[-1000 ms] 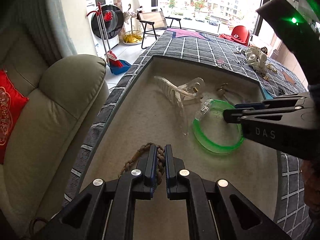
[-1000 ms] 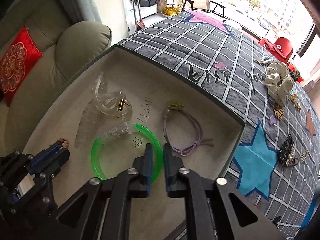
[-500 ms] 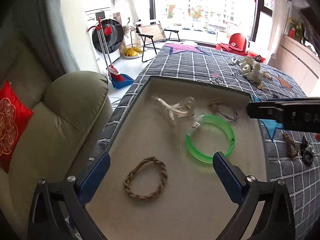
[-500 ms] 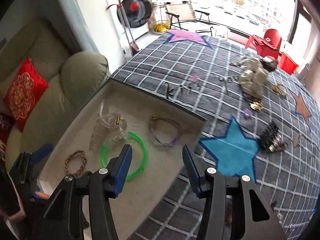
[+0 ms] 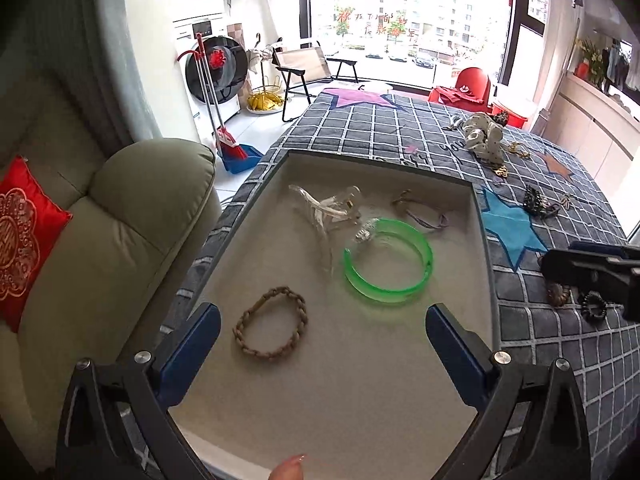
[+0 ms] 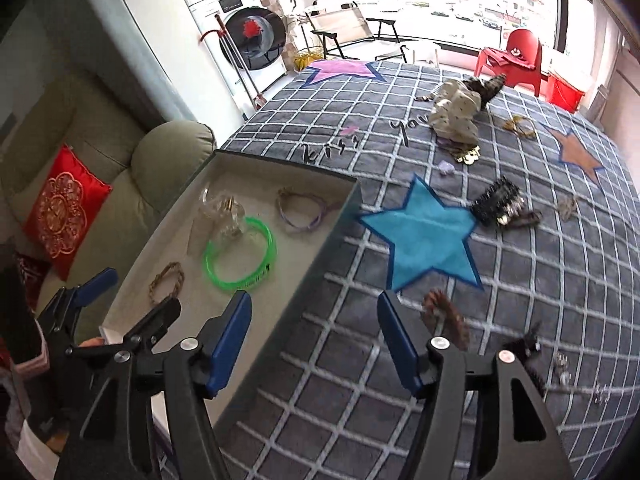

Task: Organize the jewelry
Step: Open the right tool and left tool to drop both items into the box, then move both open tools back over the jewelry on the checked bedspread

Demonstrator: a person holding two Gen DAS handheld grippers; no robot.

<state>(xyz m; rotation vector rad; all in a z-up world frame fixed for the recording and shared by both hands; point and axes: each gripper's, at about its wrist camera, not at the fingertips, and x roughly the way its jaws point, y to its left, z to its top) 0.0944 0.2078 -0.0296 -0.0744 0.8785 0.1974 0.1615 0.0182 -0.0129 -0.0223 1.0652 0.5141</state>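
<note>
- Here the left gripper (image 5: 322,350) hangs over the shallow beige-lined box (image 5: 360,392), its blue-padded jaws spread as wide as they go and empty; the braided tan cord bracelet (image 5: 271,329) lies loose on the lining just ahead of them.
- The translucent green plastic bangle (image 5: 389,261) rests flat in the middle of the box, touching a clear plastic claw clip (image 5: 326,207); a lilac cord bracelet with a gold charm (image 5: 421,211) lies beyond it, by the far wall.
- The right gripper (image 6: 314,334) hangs above the box's right rim (image 6: 320,256) and the grey checked blanket (image 6: 500,280); its jaws have just been opening, stand fairly wide, and hold nothing.
- Pieces not yet sorted lie on the blanket: a brown braided loop (image 6: 446,318) just beside the right jaw, a black beaded hair clip (image 6: 500,202) past the blue star, and a cream spotted scrunchie (image 6: 456,118) farther off.
- The step in hand, by judgement, is the right gripper's reach for the next loose piece, most likely the brown loop.
- To do it well, straddle one side of the loop, settle onto the blanket, and close on the cord alone so that no fabric is pinched.
- The left gripper does best to stay clear of the box rim.
</note>
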